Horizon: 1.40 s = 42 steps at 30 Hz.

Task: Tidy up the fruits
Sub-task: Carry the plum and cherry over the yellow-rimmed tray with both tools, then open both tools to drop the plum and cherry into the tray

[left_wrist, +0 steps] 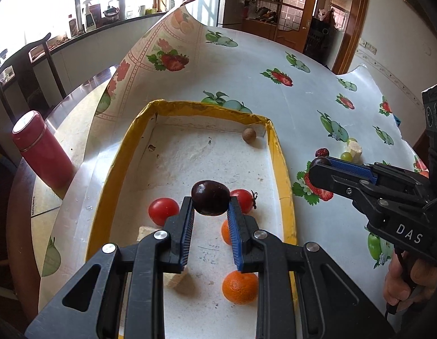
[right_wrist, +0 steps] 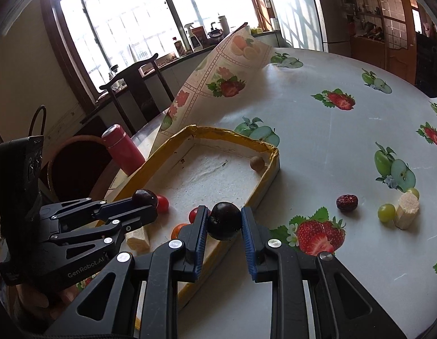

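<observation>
My left gripper (left_wrist: 210, 202) is shut on a dark plum (left_wrist: 210, 197) and holds it above the yellow-rimmed tray (left_wrist: 283, 175). In the tray lie two cherry tomatoes (left_wrist: 163, 210), two oranges (left_wrist: 240, 286), a brown nut (left_wrist: 249, 135) and pale chunks (left_wrist: 180, 281). My right gripper (right_wrist: 224, 220) is shut on a second dark plum (right_wrist: 224, 220) over the tray's right rim (right_wrist: 263, 195). On the cloth to the right lie a red date (right_wrist: 347, 202), two green grapes (right_wrist: 386, 212) and a pale chunk (right_wrist: 407, 209).
A red thermos (left_wrist: 40, 152) stands left of the tray. The fruit-print tablecloth (left_wrist: 173, 56) curls up behind the tray. A dark wooden chair (right_wrist: 133, 84) and a window counter with bottles lie beyond the table.
</observation>
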Tool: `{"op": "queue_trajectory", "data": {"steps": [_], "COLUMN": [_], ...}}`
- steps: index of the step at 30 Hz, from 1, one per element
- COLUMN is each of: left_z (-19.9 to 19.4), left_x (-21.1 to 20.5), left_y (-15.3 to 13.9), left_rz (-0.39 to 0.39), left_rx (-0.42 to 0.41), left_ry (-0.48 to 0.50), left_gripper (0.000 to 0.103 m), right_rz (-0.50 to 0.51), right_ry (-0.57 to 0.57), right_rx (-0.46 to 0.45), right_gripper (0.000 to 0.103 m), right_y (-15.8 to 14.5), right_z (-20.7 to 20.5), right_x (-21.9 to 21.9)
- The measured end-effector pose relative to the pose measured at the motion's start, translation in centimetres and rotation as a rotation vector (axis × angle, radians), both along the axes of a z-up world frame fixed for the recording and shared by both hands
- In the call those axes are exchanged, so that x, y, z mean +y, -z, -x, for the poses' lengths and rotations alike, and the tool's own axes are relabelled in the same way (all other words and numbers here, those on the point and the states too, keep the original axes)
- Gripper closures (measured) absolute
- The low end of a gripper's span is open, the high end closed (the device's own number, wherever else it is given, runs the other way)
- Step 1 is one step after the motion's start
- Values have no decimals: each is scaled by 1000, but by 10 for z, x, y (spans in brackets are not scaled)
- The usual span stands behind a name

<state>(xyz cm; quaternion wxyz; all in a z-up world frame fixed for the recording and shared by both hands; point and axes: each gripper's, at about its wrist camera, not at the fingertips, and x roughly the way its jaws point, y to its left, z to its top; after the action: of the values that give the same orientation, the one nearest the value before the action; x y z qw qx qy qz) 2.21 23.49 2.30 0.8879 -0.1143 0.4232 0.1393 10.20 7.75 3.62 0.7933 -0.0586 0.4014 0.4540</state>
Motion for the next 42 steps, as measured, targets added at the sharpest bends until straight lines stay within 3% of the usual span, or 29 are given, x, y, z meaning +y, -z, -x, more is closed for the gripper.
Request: {"op": "queue_trajectory", "data": {"steps": [13,23,28,30,32,33,42], "left_z": [-42,-54,-46,-43,-37,-33,-13], "left_x": [63,66,65,62,57,55,21], "left_y": [31,55,52,51,47,44,18], "left_rz": [69,78,112,102,94,94,96], "left_rx": [102,240,225,225,211,195,102], "left_ry": [-103,-114,-116,-116,-115,-116,-63], "left_gripper": [82,79,69,66,50,48,47], "right_rz": [114,225,222,222,216,214,110], "right_ry": [-62,-102,-124,-121,-124,-124,-92], "right_rx": [3,-29,-34,-52,-62,-68,-68], "right_gripper": [79,76,59,59,58,58,57], "right_y": [30,64,59,55,51,48,18], "right_z": [-25,-25,-19,-15,-11,-8,11], "right_x": [85,111,108,104,97,92,26]}}
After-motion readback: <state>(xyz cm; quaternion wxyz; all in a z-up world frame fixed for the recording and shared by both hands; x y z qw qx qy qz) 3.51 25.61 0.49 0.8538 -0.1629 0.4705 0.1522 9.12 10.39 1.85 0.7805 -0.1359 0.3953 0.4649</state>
